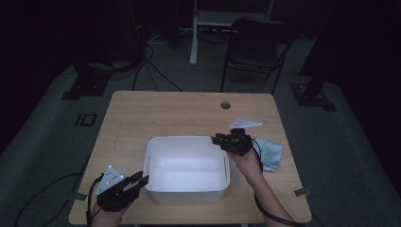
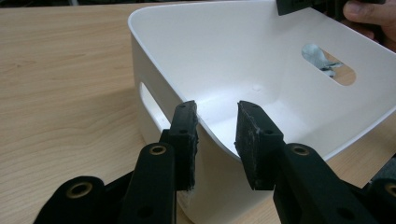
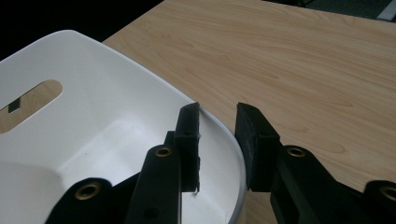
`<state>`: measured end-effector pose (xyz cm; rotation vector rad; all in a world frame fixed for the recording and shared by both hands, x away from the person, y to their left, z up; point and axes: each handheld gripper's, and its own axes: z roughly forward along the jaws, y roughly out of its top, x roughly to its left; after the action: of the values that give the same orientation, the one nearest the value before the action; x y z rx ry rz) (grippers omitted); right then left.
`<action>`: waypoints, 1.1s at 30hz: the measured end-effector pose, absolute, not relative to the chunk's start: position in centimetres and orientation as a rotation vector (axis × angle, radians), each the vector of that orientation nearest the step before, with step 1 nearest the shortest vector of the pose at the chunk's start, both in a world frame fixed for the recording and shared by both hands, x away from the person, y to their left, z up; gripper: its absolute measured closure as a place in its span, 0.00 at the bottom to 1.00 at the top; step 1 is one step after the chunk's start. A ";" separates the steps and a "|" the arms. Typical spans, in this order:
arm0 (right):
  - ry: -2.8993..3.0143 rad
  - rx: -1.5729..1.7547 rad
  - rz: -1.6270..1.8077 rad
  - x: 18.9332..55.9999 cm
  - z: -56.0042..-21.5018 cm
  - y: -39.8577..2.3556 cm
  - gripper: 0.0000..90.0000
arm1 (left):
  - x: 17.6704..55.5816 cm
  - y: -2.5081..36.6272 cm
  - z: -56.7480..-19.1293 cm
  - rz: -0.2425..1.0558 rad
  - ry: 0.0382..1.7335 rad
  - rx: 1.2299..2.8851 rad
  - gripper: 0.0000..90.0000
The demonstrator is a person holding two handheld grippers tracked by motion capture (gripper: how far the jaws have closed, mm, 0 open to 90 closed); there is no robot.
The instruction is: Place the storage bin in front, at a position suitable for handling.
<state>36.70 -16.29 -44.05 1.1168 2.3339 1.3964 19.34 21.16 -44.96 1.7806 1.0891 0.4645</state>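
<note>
1. The wooden table [image 1: 142, 113] carried everything in the scene, with a round cable hole [image 1: 225, 105] near its far edge.
2. The white plastic tub [image 1: 186, 189] sat on the near middle of the table, empty, with a slot handle cut into each short wall.
3. The left gripper [image 1: 140, 180] was at the tub's near left corner. In the left gripper view its jaws straddled the rim there, one pad outside the wall and one inside; they stood spread, with a gap showing between the pads and the wall.
4. The right gripper [image 1: 218, 140] was at the tub's far right corner. In the right gripper view its jaws straddled that rim too, one pad inside and one outside, parted and not pressing on the plastic.
5. A pale blue cloth [image 1: 271, 152] lay crumpled on the table just right of the right hand [image 1: 249, 162].
</note>
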 end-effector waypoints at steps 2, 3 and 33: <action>2.344 1.115 1.408 36.8 -44.0 -16.4 0.77 | 19.6 21.5 -45.1 0.441 1.072 1.778 0.74; 2.348 1.111 1.398 36.8 -43.9 -16.5 0.77 | 19.8 21.5 -45.1 0.430 1.069 1.775 0.73; 2.270 1.302 1.455 26.8 -45.2 -19.6 0.54 | 32.4 21.6 -45.2 0.439 1.010 1.837 0.63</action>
<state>26.79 -19.64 -45.22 1.3017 2.2695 1.4551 32.38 21.65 -45.19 1.8372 1.0096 0.4393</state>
